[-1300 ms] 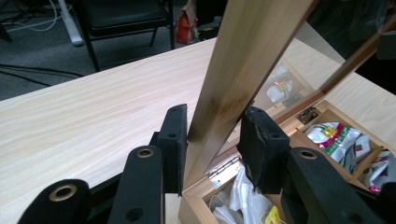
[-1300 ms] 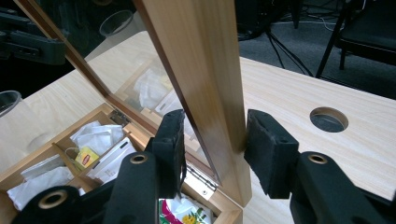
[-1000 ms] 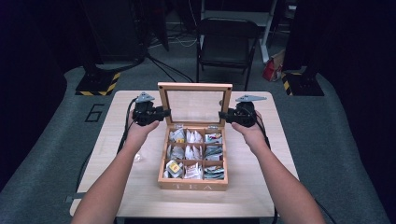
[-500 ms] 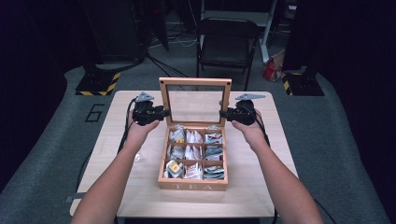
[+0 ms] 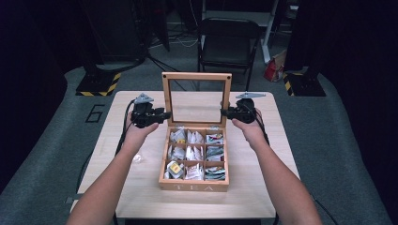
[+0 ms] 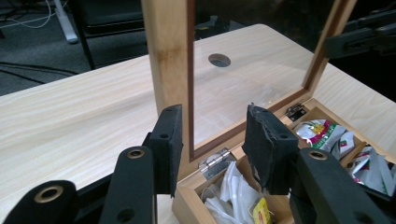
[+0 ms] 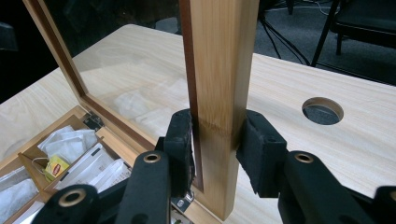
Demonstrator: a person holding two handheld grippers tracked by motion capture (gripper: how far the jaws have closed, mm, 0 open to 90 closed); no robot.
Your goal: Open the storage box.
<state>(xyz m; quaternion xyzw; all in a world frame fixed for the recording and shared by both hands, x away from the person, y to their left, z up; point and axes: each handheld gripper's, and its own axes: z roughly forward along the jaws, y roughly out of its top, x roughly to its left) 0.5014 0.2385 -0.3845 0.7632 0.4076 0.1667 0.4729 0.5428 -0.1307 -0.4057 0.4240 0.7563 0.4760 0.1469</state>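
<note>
A wooden tea box (image 5: pixel 194 183) lies open mid-table, its compartments holding several tea bags (image 5: pixel 195 154). Its glass-paned lid (image 5: pixel 196 76) stands almost upright at the back. My right gripper (image 5: pixel 226 112) is shut on the lid's right frame post (image 7: pixel 222 60), with both pads pressed against the wood around the right gripper (image 7: pixel 212 126). At the lid's left side, my left gripper (image 5: pixel 162 115) is open. The left frame post (image 6: pixel 166 56) stands between the jaws of the left gripper (image 6: pixel 215 126), close to the left pad (image 6: pixel 170 140), with a wide gap to the other pad.
The light wooden table (image 5: pixel 141 197) has a round cable hole (image 7: pixel 322 110) behind the lid. A small clear scrap (image 5: pixel 137 158) lies left of the box. A black chair (image 5: pixel 228 37) stands beyond the table's far edge, and a red bag (image 5: pixel 273 70) sits on the floor.
The lid has swung up further, its top rail now higher and the pane closer to vertical. Both grippers stayed at its two sides.
</note>
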